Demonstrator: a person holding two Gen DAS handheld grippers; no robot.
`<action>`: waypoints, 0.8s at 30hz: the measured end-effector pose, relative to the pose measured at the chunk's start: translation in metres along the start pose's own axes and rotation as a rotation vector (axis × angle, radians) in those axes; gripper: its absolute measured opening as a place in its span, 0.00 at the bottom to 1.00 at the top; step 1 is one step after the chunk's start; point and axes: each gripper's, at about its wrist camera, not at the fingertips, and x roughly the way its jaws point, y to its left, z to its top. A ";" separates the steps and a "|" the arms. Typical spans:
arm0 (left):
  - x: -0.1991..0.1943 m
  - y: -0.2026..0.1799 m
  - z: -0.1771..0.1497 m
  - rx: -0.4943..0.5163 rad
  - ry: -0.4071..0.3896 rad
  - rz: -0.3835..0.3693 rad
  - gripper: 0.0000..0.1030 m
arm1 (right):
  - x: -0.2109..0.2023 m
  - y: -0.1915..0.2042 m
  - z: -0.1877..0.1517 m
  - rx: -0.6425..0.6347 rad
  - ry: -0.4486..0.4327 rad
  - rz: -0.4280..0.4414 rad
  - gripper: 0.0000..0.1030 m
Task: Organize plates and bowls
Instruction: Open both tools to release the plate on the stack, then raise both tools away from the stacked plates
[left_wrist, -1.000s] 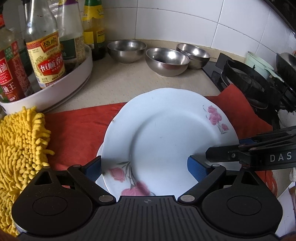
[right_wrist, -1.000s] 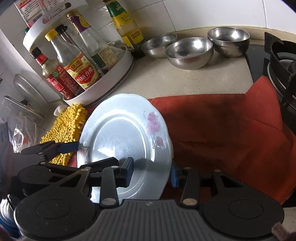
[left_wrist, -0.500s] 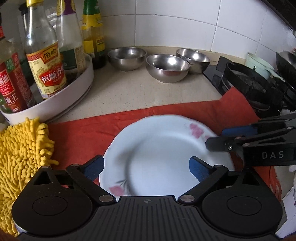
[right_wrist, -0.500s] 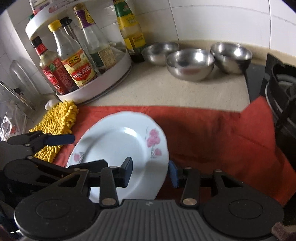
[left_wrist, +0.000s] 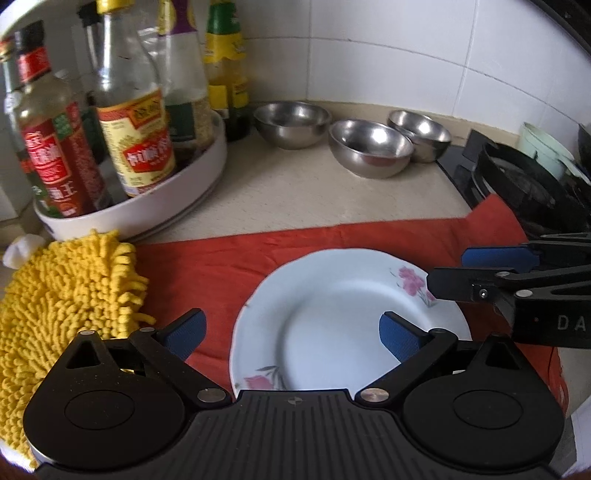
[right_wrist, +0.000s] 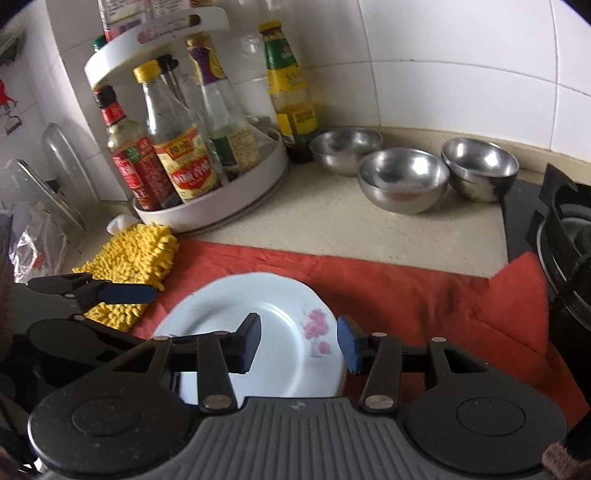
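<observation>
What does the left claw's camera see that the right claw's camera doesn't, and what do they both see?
Only the left wrist view shows a pale green container behind the stove. Only the right wrist view shows the rack's upper shelf and glass lids leaning on the wall. Both show the flowered plate on the red cloth, three steel bowls, the yellow mitt and both open claws, left and right.

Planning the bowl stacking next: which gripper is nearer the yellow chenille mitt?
Left. The left gripper hangs just beside the yellow chenille mitt, one finger at its edge; the right gripper straddles the plate rim, farther off.
</observation>
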 end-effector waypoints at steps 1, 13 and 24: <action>-0.002 0.002 0.000 -0.011 -0.008 0.008 0.99 | -0.001 0.002 0.001 -0.005 -0.007 0.004 0.42; -0.030 0.014 -0.002 -0.085 -0.061 0.133 1.00 | -0.006 0.014 0.002 -0.060 -0.030 0.055 0.46; -0.050 0.008 -0.005 -0.125 -0.096 0.222 1.00 | -0.012 0.013 -0.002 -0.096 -0.029 0.111 0.47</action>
